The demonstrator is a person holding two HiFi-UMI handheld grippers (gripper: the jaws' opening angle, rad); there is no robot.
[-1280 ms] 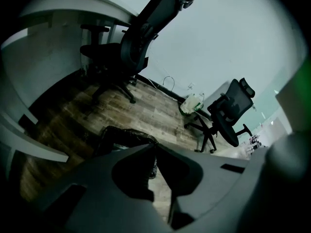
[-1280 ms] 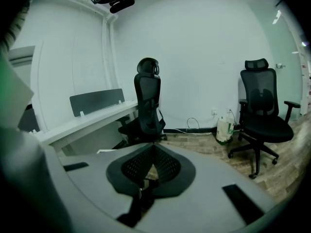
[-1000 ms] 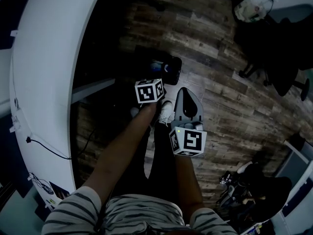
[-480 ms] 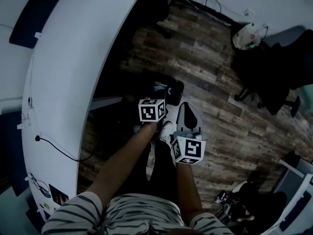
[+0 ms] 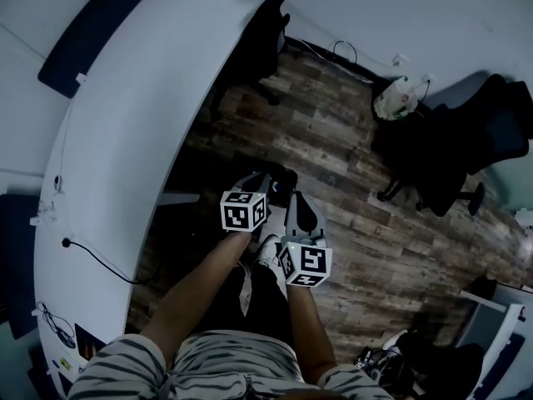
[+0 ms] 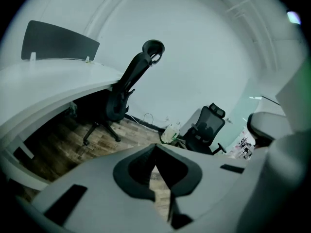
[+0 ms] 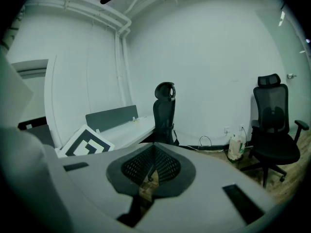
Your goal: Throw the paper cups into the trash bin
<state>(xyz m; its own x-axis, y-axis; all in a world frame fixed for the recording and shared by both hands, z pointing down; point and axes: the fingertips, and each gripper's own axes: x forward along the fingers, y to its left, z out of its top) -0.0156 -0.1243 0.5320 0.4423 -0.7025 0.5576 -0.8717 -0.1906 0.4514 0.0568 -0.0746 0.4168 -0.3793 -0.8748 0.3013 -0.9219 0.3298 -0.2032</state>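
Note:
No paper cup shows in any view. In the head view my left gripper [image 5: 260, 177] and my right gripper [image 5: 298, 195] are held side by side in front of the person, above the wooden floor. Both have their jaws shut with nothing between them. The left gripper view shows its pads [image 6: 155, 147] meeting at the tip, and the right gripper view shows the same [image 7: 154, 147]. A dark bin-like thing [image 5: 284, 176] stands on the floor just beyond the tips, mostly hidden by the grippers.
A long curved white desk [image 5: 125, 123] runs along the left, with a black office chair [image 5: 266, 36] tucked at its far end. Another black office chair [image 5: 454, 152] stands at the right by the wall, with a white plastic bag [image 5: 395, 98] beside it. Cables lie along the wall.
Both grippers have risen, the left more than the right, still shut and empty. The head view now takes in more of the desk and the far wall; the dark bin is more covered.

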